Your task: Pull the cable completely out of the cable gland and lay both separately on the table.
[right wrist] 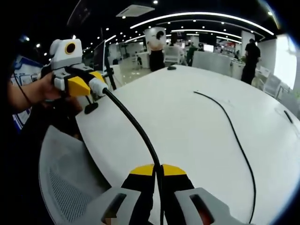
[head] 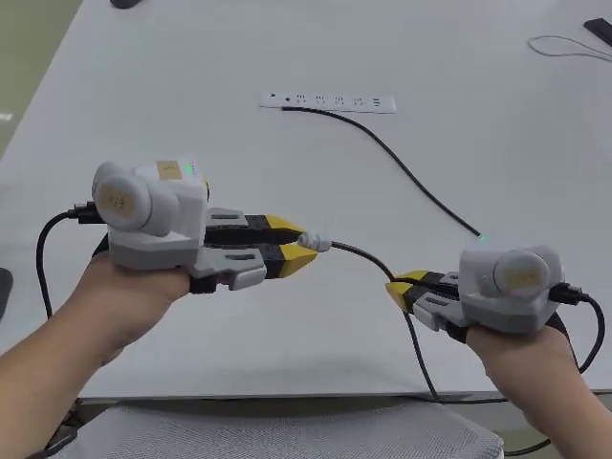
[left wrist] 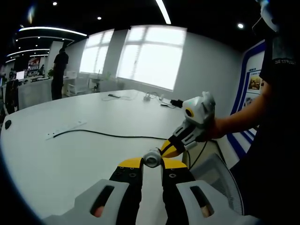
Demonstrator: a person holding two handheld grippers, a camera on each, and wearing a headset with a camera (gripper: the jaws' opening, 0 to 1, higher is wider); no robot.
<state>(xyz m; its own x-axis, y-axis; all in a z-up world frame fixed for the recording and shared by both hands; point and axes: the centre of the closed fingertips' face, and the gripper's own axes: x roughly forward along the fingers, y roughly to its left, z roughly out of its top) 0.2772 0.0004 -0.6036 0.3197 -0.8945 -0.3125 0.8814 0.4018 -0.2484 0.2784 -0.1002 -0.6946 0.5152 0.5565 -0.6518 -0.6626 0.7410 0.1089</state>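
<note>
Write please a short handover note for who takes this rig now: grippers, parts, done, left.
Left gripper: shut on the cable gland, above the table.
Right gripper: shut on the black cable, apart from the gland.
Done: both parts gripped; the cable is in the gland, not pulled out yet.
Left: pull the cable fully out, then lay gland and cable separately on the table.

Head view down onto table point(head: 191, 57), gripper views facing each other along cable point(head: 359, 251)
</note>
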